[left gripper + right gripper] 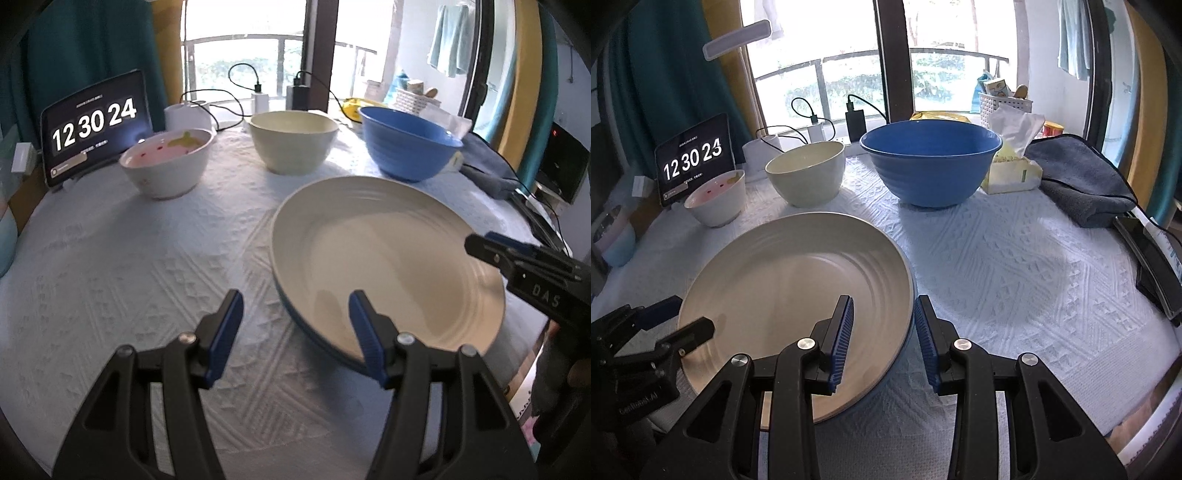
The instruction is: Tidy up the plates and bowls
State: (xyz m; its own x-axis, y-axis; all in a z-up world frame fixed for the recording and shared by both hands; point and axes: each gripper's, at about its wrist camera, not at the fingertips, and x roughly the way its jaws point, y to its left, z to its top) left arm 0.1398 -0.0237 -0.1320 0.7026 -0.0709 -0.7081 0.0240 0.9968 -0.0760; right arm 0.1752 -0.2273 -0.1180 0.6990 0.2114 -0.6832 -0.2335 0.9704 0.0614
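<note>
A large cream plate (384,258) with a blue underside lies on the white tablecloth; it also shows in the right wrist view (798,280). Behind it stand a pink-lined white bowl (166,162), a cream bowl (293,142) and a big blue bowl (408,142). My left gripper (295,314) is open, its jaws straddling the plate's near-left rim. My right gripper (884,325) is open, one jaw over the plate and the other outside its right rim. It also shows in the left wrist view (491,243) at the plate's right edge.
A tablet clock (96,125) stands at the back left. A tissue box (1012,170), a folded grey towel (1082,177) and a dark phone (1148,266) lie to the right. Chargers and cables (831,125) sit along the window edge.
</note>
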